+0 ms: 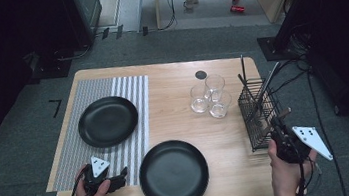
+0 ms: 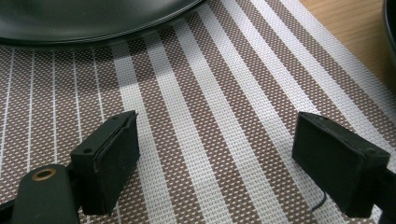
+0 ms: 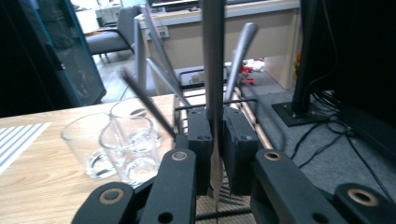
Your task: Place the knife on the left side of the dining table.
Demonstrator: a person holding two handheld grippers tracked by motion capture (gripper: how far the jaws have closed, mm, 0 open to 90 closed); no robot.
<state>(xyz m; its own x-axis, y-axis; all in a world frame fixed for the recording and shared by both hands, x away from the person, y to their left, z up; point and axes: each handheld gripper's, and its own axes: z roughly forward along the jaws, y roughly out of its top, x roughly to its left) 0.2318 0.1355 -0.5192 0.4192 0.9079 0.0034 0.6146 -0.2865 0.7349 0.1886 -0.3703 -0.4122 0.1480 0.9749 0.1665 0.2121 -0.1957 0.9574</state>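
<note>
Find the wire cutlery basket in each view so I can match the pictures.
High view: the wire cutlery basket stands at the table's right edge, just ahead of the right gripper.
Left gripper view: not in it; this view looks at the striped placemat.
Right gripper view: centre, behind the fingers, which are shut on a flat utensil handle.
Shared landmark: the three glasses, beside the basket in the high and right gripper views.

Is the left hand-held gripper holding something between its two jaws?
No, in the left gripper view the left hand-held gripper has its jaws wide apart, with just the striped placemat showing between them.
</note>
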